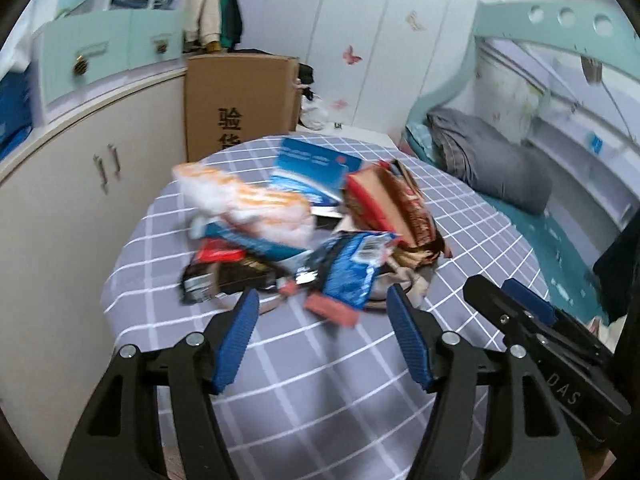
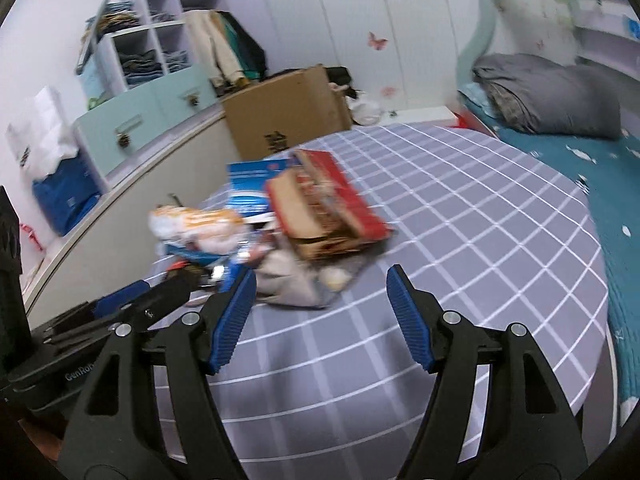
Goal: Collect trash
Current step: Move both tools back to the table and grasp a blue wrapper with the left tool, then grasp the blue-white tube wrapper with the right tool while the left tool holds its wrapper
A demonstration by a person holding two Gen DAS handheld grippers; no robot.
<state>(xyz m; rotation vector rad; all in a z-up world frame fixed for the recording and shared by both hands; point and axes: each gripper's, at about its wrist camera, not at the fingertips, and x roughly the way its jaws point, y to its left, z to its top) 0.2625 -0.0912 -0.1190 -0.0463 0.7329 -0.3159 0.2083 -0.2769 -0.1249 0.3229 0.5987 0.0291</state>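
Tabletop (image 1: 320,380) in grey check carries the trash (image 1: 304,232) heaped toward its far-left edge. Left tongs (image 1: 322,304) and right tongs (image 2: 320,284) hover at the heap's near side, both spread wide, gripping nothing.

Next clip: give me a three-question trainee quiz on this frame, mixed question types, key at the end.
1. True or false: the left tool is shut on a wrapper.
2. Which lies nearest the left tool? A) blue wrapper B) red box C) cardboard box
3. Fill in: the trash pile sits on a grey checked ____.

Key
1. False: both the left tool and the right tool are open and hold nothing.
2. A
3. tablecloth
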